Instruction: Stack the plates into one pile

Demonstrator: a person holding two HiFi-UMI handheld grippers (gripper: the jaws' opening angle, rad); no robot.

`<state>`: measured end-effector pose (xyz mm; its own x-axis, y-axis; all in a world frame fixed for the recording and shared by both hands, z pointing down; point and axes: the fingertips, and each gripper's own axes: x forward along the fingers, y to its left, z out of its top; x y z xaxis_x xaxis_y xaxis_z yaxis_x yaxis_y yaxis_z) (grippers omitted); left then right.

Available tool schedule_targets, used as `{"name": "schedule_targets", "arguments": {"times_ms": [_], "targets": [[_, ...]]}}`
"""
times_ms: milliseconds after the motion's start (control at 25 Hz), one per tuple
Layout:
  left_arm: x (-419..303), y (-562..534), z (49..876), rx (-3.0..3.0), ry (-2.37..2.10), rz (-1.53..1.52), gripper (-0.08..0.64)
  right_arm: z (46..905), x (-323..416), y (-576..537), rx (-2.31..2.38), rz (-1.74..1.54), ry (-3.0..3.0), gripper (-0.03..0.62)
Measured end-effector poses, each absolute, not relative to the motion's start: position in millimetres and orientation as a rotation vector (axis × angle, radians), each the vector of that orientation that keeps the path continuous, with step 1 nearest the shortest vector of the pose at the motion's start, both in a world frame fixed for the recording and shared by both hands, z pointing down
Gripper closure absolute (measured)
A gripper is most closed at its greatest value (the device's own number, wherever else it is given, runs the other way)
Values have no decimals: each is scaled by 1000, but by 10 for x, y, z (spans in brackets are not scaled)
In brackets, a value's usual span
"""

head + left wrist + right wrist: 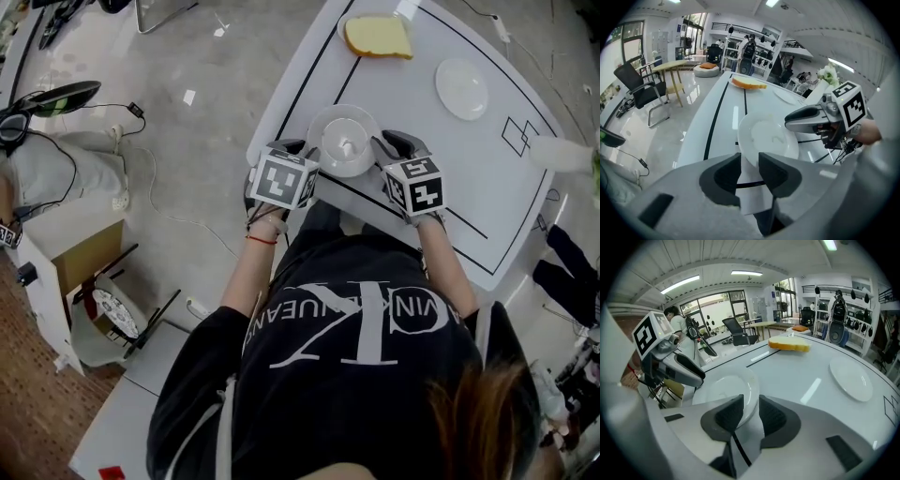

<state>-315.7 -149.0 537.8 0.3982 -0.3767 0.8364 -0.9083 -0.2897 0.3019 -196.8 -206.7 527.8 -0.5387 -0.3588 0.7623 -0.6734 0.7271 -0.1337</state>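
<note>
- Here we are at the near edge of the white table (487,187), with the near plate (345,142) resting flat on it and a gripper at each side.
- The left gripper (749,161) has its jaws apart. The plate's rim passes between them and the pads don't press on it.
- It's the same on the other side: the right gripper (751,411) straddles the opposite rim, jaws parted, holding nothing.
- We judge this to be the handling of one plate, with the pile not built yet. A second plate (461,89) lies well apart at the far right.
- A slice of bread (378,36) sits at the far end, seemingly on a third plate, though we can't be sure.
- Next we'd expect both pairs of jaws to close evenly on the rim, lift the plate level and carry it across to the bare plate. It sits near the table's edge, so an uneven pinch could tip it.
- Writing is scarce. The person's black shirt (356,328) carries a large "CK" monogram crossed by lettering that appears to read "Calvin Klein Jeans".
- The marker cubes (284,178) show black-and-white patterns only — no words.
</note>
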Motion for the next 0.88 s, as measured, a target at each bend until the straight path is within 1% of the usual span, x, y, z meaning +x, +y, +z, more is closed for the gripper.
{"name": "schedule_targets", "arguments": {"times_ms": [80, 280, 880], "targets": [[-3197, -1545, 5325, 1886, -1147, 850, 414, 5242, -1942, -2077, 803, 554, -2198, 471], [-3157, -1802, 5083, 2031, -1270, 751, 422, 5103, -1763, -2154, 925, 607, -2278, 463], [-1917, -2348, 4778, 2177, -1035, 635, 434, 4900, -428, -2381, 1252, 728, -2238, 462]]}}
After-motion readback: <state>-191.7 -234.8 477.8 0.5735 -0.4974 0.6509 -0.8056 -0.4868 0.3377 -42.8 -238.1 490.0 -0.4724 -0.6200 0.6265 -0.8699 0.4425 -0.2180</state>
